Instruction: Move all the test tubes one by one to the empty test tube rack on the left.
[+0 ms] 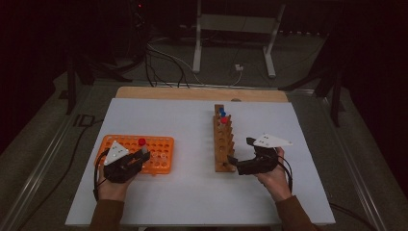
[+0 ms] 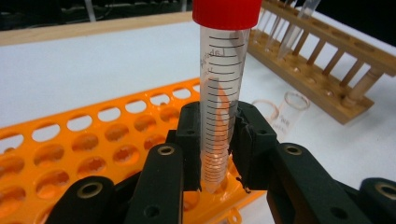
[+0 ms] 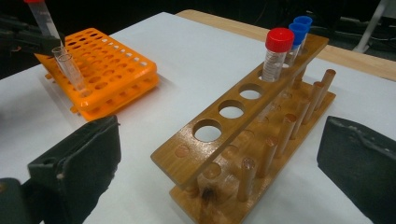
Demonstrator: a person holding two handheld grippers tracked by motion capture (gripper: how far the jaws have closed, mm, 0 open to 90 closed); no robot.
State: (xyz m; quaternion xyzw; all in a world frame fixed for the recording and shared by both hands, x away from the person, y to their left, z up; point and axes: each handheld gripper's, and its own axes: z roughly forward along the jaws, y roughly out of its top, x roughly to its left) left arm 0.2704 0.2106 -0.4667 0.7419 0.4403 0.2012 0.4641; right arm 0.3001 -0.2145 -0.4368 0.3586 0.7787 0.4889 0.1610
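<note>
high view: the left gripper (image 1: 137, 159) pinches a red-capped tube (image 1: 143, 146) upright over the near right corner of the orange rack (image 1: 159, 144), while the right gripper (image 1: 240, 161), jaws spread, sits beside the near end of the wooden rack (image 1: 223, 144) on the white table (image 1: 192, 192).

left gripper view: the jaws clamp the tube (image 2: 219, 107) at mid-body, its tapered tip low over a hole of the orange rack (image 2: 93, 140). to seat it well, keep it vertical, centre the tip on one hole, lower slowly and release only once it rests.

right gripper view: the pads (image 3: 88, 158) stand wide apart, empty, flanking the wooden rack (image 3: 243, 135); an uncapped clear tube (image 3: 70, 70) leans in the orange rack (image 3: 112, 70) nearby, so avoid knocking it.
</note>
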